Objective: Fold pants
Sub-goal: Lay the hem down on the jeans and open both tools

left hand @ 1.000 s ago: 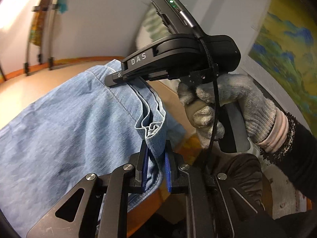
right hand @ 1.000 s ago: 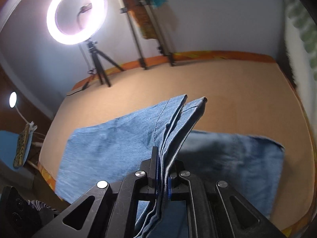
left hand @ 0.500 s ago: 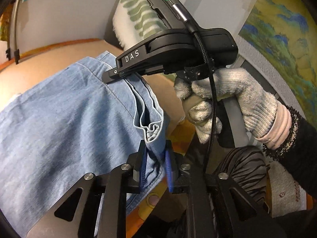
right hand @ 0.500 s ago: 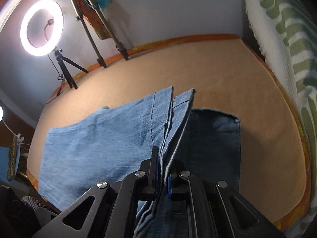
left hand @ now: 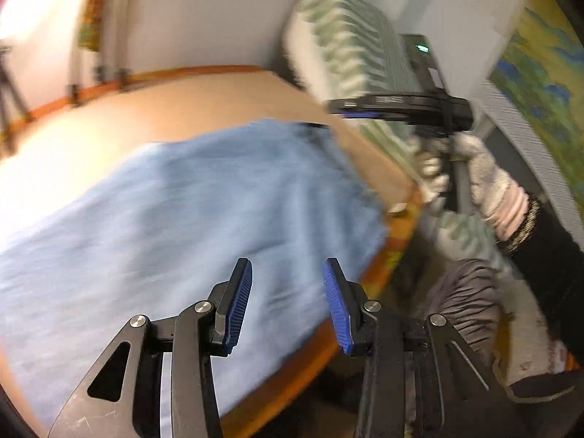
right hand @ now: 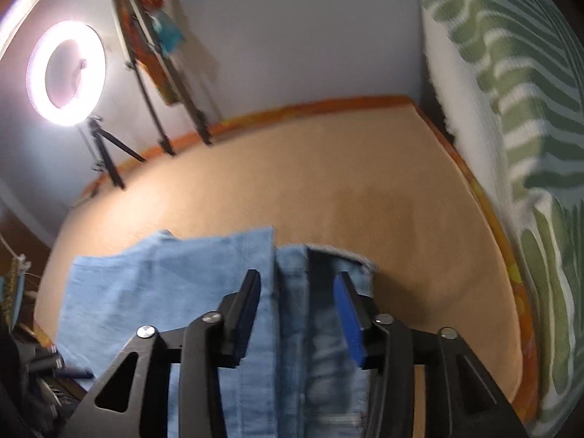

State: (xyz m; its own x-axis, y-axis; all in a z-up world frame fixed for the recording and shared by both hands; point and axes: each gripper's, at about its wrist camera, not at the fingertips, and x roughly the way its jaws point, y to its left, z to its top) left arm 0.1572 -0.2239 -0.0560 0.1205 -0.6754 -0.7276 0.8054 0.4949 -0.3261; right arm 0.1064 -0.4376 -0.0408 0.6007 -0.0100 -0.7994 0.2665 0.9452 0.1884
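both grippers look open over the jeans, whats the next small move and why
Probably lift both grippers clear, then reach for the next fold. The left gripper and right gripper have just been opening; their blue pads stand apart with no cloth pinched between them. The light blue denim pants lie folded over on the tan padded table, one layer's edge overlapping a darker layer, so this fold looks set down.

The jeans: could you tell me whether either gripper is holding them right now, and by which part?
Neither. The left gripper and right gripper have just been opening; the jeans lie released on the table.
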